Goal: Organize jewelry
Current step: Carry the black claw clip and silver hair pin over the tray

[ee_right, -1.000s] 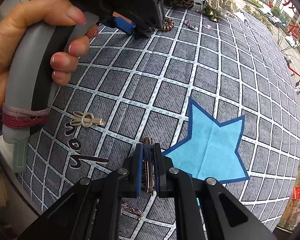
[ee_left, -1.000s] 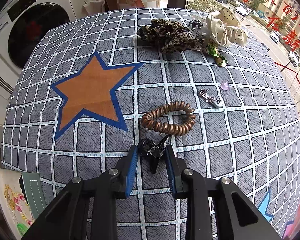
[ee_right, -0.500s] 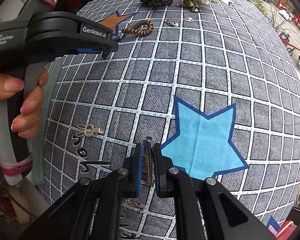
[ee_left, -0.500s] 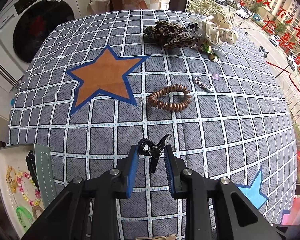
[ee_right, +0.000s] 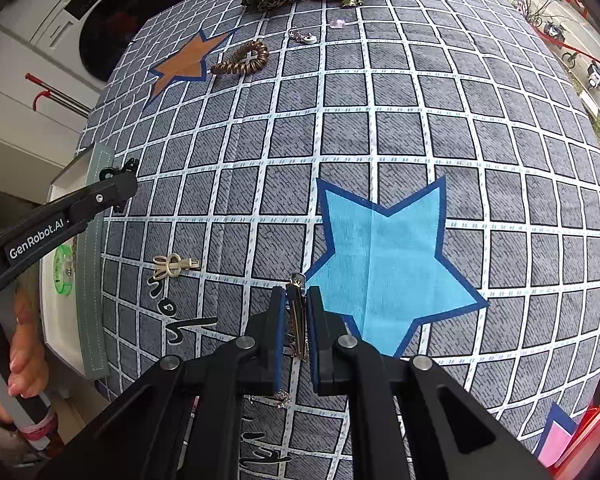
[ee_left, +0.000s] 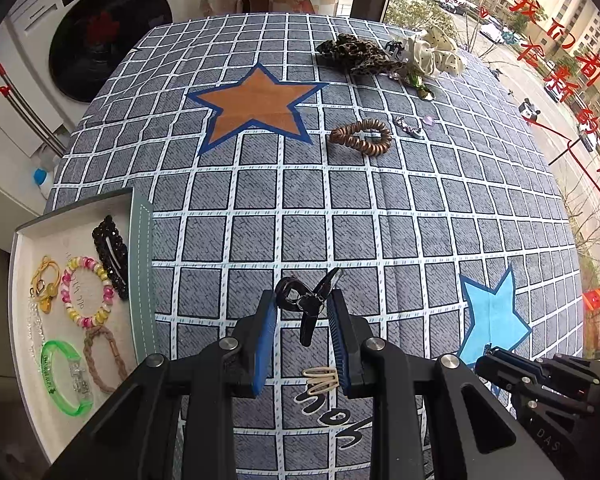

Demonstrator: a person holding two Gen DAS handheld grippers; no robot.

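My left gripper [ee_left: 302, 308] is shut on a black claw hair clip [ee_left: 306, 300] and holds it above the checked cloth. A white jewelry tray [ee_left: 20, 240] at the left edge holds bracelets, hair ties and a black clip. My right gripper [ee_right: 297, 300] is shut on a metal hair clip [ee_right: 297, 312] beside the light blue star [ee_right: 384, 256]. The left gripper [ee_right: 116, 184] also shows in the right wrist view, near the tray [ee_right: 60, 320]. A beige clip [ee_right: 174, 266] lies on the cloth; in the left wrist view the beige clip [ee_left: 320, 378] lies below the fingers.
A coiled brown hair tie [ee_left: 360, 138], a small silver piece [ee_left: 408, 128], a leopard scrunchie [ee_left: 356, 56] and a white dotted scrunchie [ee_left: 436, 54] lie at the far side. An orange star [ee_left: 256, 104] marks the cloth. A washing machine [ee_left: 100, 40] stands beyond the left edge.
My left gripper has pulled back toward me and leftward with the black claw clip, bringing the tray into view. My right gripper still holds the metal clip near the blue star.
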